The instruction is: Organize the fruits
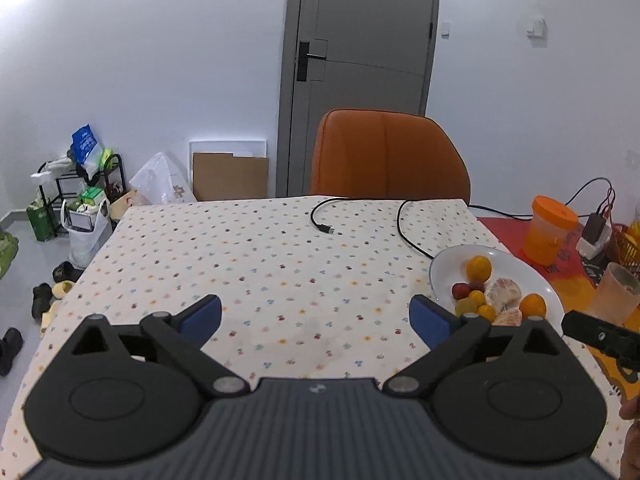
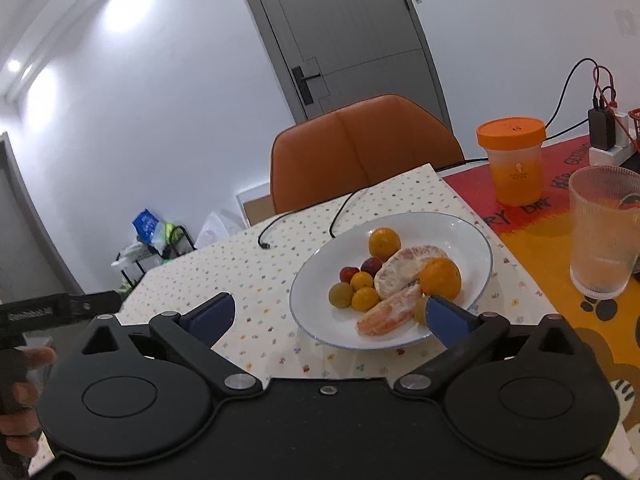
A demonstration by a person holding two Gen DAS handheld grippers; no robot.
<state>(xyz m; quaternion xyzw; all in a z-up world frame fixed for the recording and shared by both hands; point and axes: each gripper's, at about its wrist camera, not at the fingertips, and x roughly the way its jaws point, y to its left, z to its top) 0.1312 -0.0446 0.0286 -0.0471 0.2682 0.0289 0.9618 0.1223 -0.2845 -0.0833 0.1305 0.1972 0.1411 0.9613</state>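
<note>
Left gripper (image 1: pixel 316 320) held level above the near edge of the table (image 1: pixel 248 248), aimed toward the far edge and the orange chair (image 1: pixel 390 156). Jaws spread wide, blue pads (image 1: pixel 202 316) well apart, nothing between them, touching nothing.

Right gripper (image 2: pixel 330 314) tilted, hovering over the table's near edge just beside the white plate (image 2: pixel 476 240). Jaws wide apart and empty; the right pad (image 2: pixel 446 320) overlaps the plate's near rim in view, contact cannot be told.

The plate sits near the right edge of the dotted tablecloth (image 2: pixel 240 264). On it: two oranges (image 2: pixel 440 278), peeled citrus segments (image 2: pixel 400 268), small yellow fruits (image 2: pixel 364 298), two red ones (image 2: pixel 349 273), a greenish one (image 2: pixel 340 295).

Beyond the plate: an orange-lidded jar (image 2: pixel 514 160) and a ribbed glass (image 2: pixel 604 232) on the red-and-orange mat (image 2: pixel 560 216). A black cable (image 1: pixel 324 220) lies by the far edge.
</note>
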